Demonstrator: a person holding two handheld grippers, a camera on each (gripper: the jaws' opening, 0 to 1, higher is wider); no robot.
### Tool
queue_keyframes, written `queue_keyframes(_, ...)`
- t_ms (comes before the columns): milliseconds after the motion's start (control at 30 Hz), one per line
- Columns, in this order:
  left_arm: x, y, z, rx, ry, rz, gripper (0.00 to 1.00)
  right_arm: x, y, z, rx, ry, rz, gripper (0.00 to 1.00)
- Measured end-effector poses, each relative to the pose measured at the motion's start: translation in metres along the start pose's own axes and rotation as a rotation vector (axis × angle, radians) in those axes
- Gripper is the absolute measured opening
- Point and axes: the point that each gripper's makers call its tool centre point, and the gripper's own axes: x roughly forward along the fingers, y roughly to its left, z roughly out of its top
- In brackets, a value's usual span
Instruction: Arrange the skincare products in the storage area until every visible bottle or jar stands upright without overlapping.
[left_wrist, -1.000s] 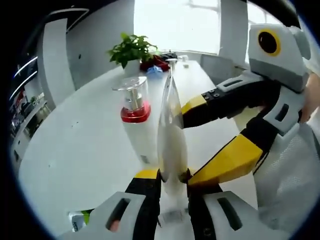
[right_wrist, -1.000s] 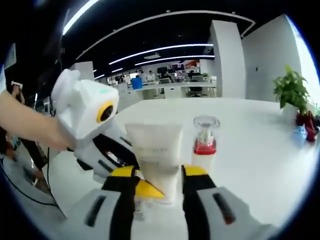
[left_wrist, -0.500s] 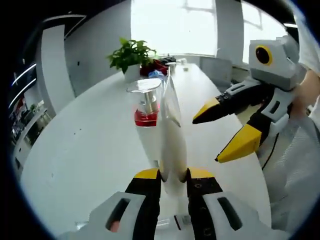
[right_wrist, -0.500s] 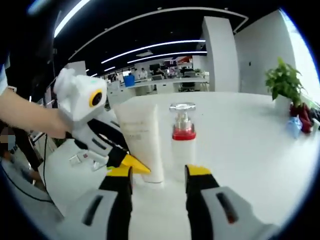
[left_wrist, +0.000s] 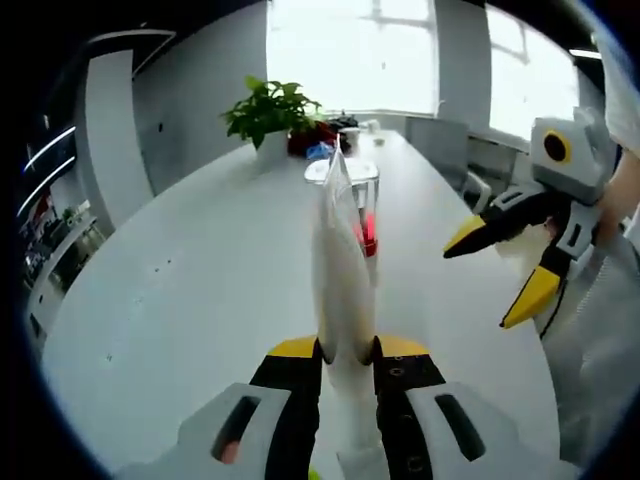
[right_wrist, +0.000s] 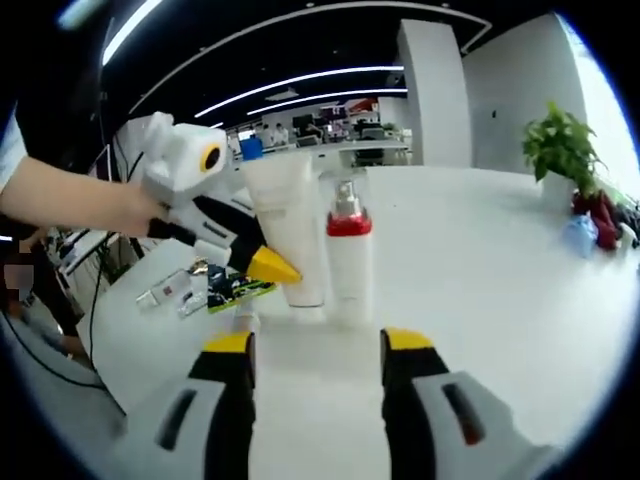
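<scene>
White tube (left_wrist: 341, 285) upright in left tool (left_wrist: 347, 350) (right tool (right_wrist: 316, 342) open)

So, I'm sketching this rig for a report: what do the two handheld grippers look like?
Both look alike. The left gripper and the right gripper each have a white moulded body, black jaw arms and yellow wedge-shaped tips. In each gripper's own view, its jaws have white slotted housings at the base and yellow pads at the ends.

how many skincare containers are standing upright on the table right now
2. A white tube stands cap-down, clamped by the left tongs. A white pump bottle with a red collar stands right beside it. Small items lie flat behind them; others may be hidden.
</scene>
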Motion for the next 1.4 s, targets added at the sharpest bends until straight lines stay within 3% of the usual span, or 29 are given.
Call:
queue_keyframes(467,0.001,0.000,0.001,-0.006,0.008,-0.003,0.18,-0.001,0.004,-0.004,0.022,0.011,0.006,0.51)
queue_keyframes(900,-0.010,-0.005,0.001,-0.043,0.022,0.013,0.39,-0.004,0.014,0.001,0.004,0.014,0.036,0.53)
queue_keyframes(1033,-0.018,-0.005,0.000,-0.080,0.030,0.035,0.50,-0.004,0.021,0.002,-0.009,0.023,0.063,0.58)
queue_keyframes(1400,-0.047,-0.015,-0.021,-0.199,0.046,0.083,0.60,-0.014,0.033,-0.002,-0.021,0.065,0.129,0.64)
